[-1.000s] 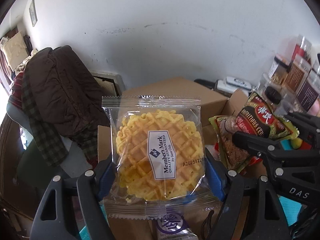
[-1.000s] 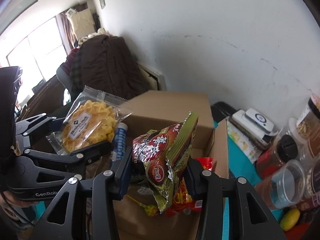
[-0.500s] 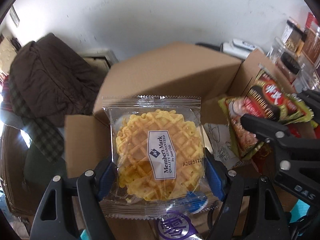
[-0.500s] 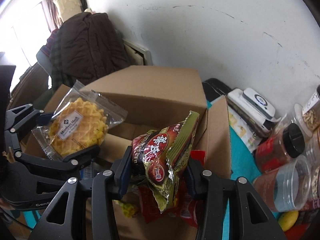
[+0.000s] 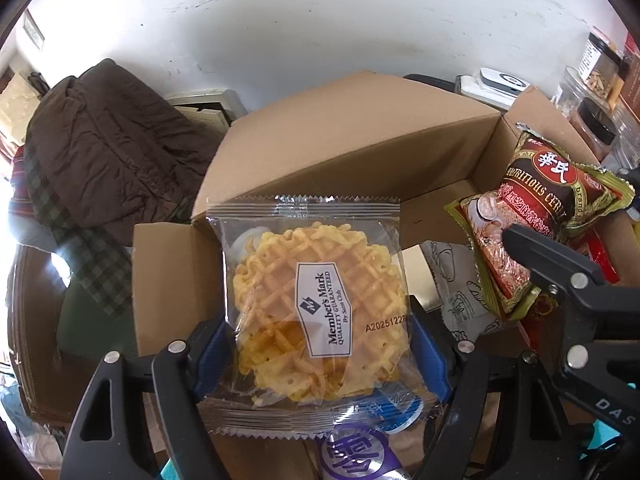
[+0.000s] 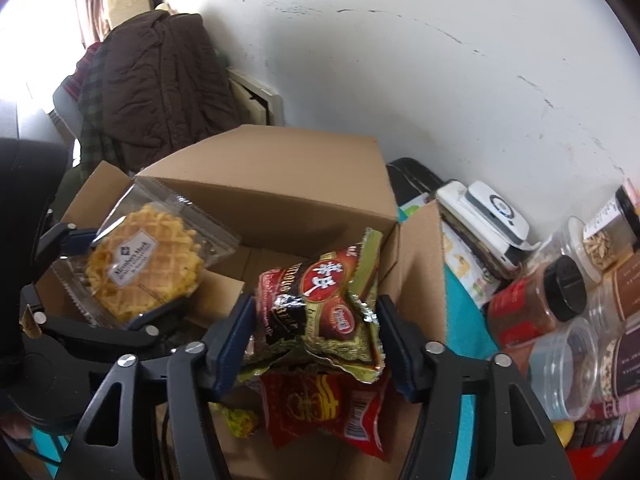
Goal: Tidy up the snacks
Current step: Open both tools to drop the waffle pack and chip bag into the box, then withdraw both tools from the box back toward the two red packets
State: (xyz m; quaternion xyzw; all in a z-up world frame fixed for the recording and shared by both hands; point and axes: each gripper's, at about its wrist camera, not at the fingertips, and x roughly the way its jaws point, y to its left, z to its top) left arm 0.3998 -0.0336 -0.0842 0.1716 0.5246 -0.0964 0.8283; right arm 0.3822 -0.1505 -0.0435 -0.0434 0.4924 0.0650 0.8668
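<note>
Over the open cardboard box (image 6: 280, 184) you have both tongs pitched steeply down, each with a snack between the jaws.

Left tongs (image 5: 320, 344): jaws set wide, blue pads against both side edges of the clear-wrapped waffle pack (image 5: 316, 308). Grip looks firm; pack stands upright, long axis running up and away from the jaws, directly above the box's left portion.

Right tongs (image 6: 316, 332): jaws have just been opening. The green-and-red cereal sachet (image 6: 324, 300) is between them, crumpled. Pads look backed off its sides; can't tell for certain whether the left pad touches. Judged released or about to drop. Sachet sits directly ahead of the jaws, above the red snack packet (image 6: 320, 404) lying in the box's near-right corner.

Key relation: both items hang right above the box opening, so the coming move is prob. a straight drop, no sideways travel req'd. Right tongs are further along; left follows.

Obstructions & surroundings:
- Rear box flap leans over the opening, close behind both packs.
- The two tongs sit side by side, near each other; keep them apart.
- Jars (image 6: 536, 304) crowd the teal worktop (image 6: 468, 328) right of the box.
- Brown jacket (image 6: 160, 80) hangs beyond the box, clear of the work.
</note>
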